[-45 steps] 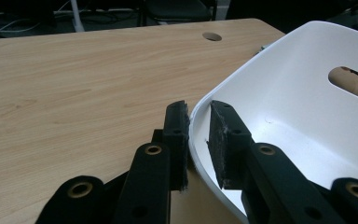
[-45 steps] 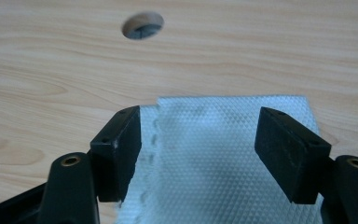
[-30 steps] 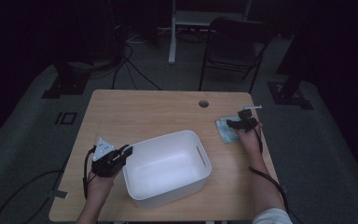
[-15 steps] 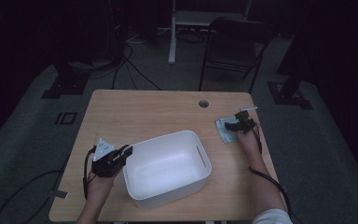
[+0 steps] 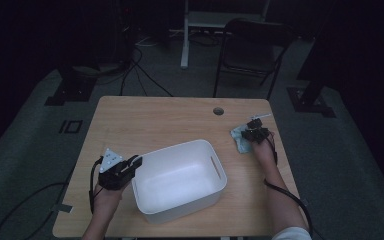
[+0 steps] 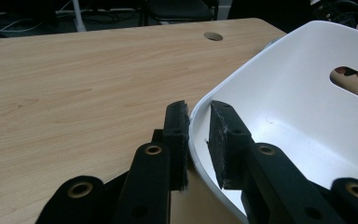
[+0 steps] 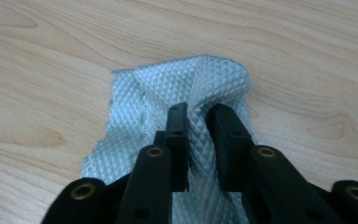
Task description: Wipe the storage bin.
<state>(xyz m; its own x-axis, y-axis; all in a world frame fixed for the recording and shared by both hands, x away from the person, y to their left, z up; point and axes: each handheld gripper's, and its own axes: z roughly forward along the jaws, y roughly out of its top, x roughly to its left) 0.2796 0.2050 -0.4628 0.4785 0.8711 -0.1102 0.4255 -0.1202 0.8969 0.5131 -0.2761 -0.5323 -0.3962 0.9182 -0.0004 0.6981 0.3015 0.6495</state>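
A white plastic bin (image 5: 179, 181) stands on the wooden table (image 5: 160, 120) near its front edge. My left gripper (image 5: 134, 163) is shut on the bin's left rim (image 6: 196, 122), one jaw outside the wall and one inside. A pale blue textured cloth (image 5: 239, 139) lies at the table's right side. My right gripper (image 5: 251, 134) points down on it, and its jaws have just been closing. They now pinch a raised fold of the cloth (image 7: 196, 123) between the pads.
A round cable hole (image 5: 218, 111) sits in the table's far right part. Behind the table stand a dark folding chair (image 5: 252, 55) and a white stand (image 5: 186, 35). Cables lie on the grey floor. The bin has a slot handle (image 6: 349, 84) in its far wall.
The right gripper has come down slightly onto the cloth and its jaws have drawn together on a fold. The left gripper and the bin have not moved.
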